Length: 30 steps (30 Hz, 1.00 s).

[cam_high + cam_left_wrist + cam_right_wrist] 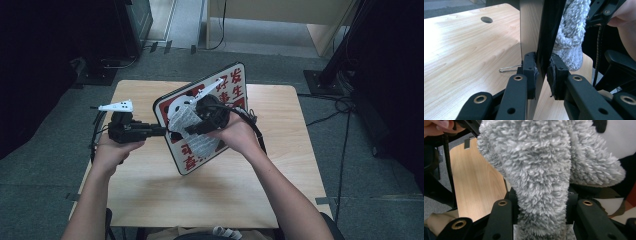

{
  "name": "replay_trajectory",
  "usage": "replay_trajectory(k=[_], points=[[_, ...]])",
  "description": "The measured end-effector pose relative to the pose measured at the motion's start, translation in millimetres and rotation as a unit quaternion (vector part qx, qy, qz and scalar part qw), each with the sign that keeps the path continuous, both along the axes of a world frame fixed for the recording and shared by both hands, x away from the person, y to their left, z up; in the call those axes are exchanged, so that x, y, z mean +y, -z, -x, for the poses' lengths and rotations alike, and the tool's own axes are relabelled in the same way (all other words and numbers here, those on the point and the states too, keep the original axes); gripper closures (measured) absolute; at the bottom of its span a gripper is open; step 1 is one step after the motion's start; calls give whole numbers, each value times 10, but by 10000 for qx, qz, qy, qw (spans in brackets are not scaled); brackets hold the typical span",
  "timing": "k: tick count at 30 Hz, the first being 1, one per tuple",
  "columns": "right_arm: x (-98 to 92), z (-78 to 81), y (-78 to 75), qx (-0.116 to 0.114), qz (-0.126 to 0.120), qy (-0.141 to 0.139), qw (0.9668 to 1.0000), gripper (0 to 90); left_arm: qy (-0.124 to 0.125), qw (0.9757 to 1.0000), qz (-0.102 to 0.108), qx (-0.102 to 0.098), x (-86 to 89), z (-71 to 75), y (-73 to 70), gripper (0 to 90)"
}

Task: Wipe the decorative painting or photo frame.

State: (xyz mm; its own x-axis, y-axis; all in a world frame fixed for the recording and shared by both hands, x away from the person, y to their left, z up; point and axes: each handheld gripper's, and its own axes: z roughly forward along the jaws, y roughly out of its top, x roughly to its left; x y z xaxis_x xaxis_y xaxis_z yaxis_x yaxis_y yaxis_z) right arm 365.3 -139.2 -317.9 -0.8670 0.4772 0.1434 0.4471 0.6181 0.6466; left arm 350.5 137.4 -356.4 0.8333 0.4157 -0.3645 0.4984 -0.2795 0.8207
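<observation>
the sign board (226,90) is a flat white panel with a dark rim, red characters and a panda picture; its back is plain wood. it stands tilted on edge over the table (150,190). the left gripper (162,131) has its jaws closed tight on the board's edge, one pad on each face. the fluffy grey cloth (536,170) is thick and shaggy. the right gripper (192,131) clamps it between nearly closed jaws; the cloth lies against the board's printed face.
</observation>
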Motion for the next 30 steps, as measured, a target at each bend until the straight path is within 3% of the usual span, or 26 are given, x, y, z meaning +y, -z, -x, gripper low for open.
replay_trajectory(k=[15, 30], points=[[-63, 11, 171, 66, -148, -28, 9999, 634, 3, 10000, 3, 9, 0, -1, 0, 780], [-110, 26, 363, 144, -123, -78, 9998, 632, 5, 10000, 8, 19, 0, -3, 2, 779]])
